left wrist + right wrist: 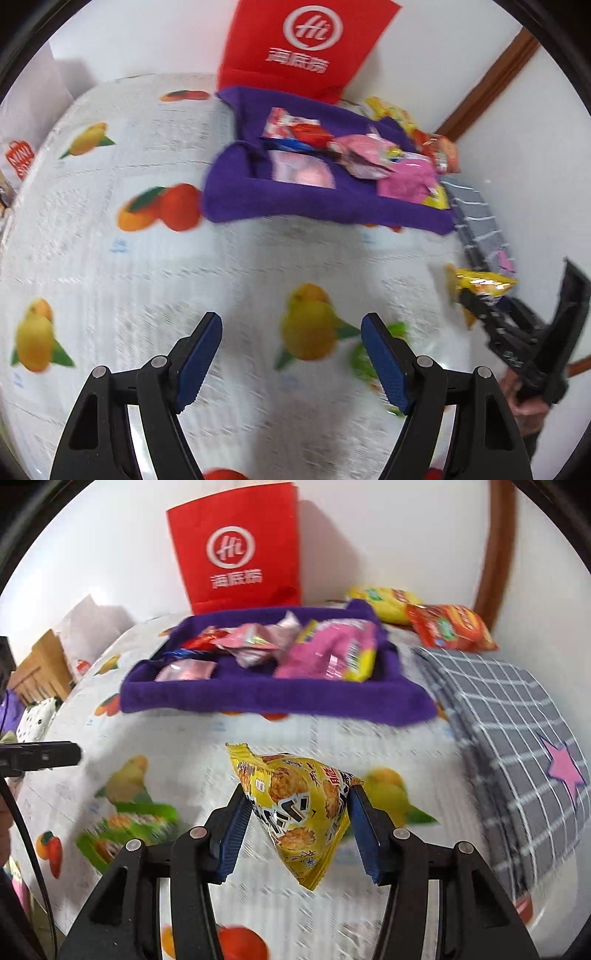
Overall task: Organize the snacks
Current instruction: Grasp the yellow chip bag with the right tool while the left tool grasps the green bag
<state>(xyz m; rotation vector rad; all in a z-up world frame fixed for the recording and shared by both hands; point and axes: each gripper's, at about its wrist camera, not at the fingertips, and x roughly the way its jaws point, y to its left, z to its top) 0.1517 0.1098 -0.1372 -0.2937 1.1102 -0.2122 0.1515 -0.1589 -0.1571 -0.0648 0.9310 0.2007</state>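
the right gripper [295, 823] is clamped on a yellow snack bag [295, 812], held above the table, short of the purple tray [273, 698] at 12 o'clock. the tray already holds several pink and red packets [328, 657], so the sorting looks well underway. a green packet [125, 827] at 9 o'clock, blurred, seems left on the fruit-print tablecloth [147, 258]. two more packets [450, 627] lie beyond the tray at 1 o'clock. the left gripper [291, 362] is spread wide, empty. a red paper bag [236, 554] stands against the white wall; a grey checked cloth [509, 716] lies at 3 o'clock.
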